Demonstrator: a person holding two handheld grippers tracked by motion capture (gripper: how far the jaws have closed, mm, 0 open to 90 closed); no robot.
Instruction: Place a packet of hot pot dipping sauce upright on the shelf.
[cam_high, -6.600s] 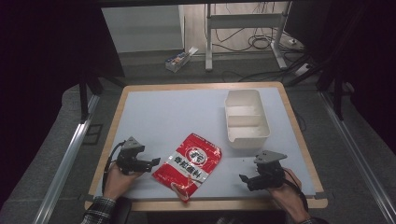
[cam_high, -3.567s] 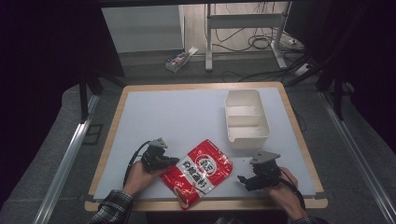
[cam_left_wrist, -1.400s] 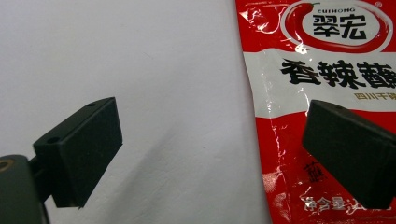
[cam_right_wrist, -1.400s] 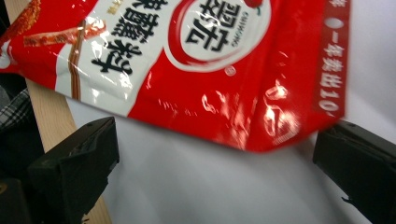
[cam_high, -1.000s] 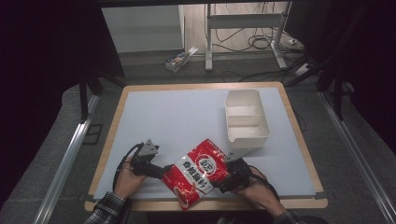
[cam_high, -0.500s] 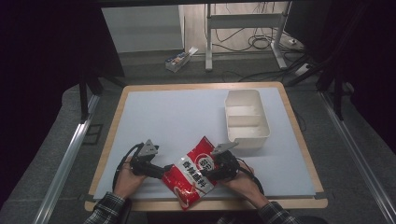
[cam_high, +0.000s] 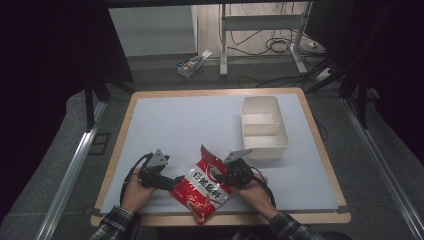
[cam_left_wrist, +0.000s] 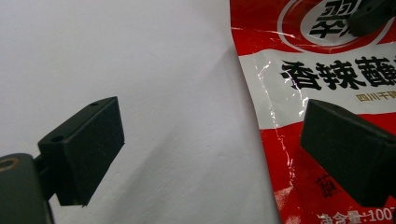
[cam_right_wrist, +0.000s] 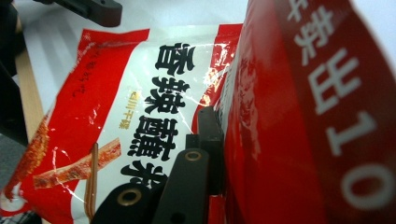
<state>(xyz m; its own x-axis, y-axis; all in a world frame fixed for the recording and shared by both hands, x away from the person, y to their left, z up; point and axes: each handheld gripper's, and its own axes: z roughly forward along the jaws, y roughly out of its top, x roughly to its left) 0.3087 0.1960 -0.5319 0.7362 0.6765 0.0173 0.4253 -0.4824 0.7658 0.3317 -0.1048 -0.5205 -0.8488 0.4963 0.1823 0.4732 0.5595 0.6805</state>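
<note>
- Table (cam_high: 165, 125): white divided container (cam_high: 264, 128) sitting far right, untouched.
- Red snack packet (cam_high: 205, 182): lying near front edge; its far corner is now lifting, flat a second ago.
- Right gripper (cam_high: 231, 172): having crossed onto the packet, fingers clamping its folded edge; likely starting a lift.
- Left gripper (cam_high: 167, 181): fingers spread, straddling the packet's left edge.

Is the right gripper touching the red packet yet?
Touching. In the right gripper view the packet is folded up against the right gripper's jaw with no gap; the high view shows its edge lifted there.
</note>
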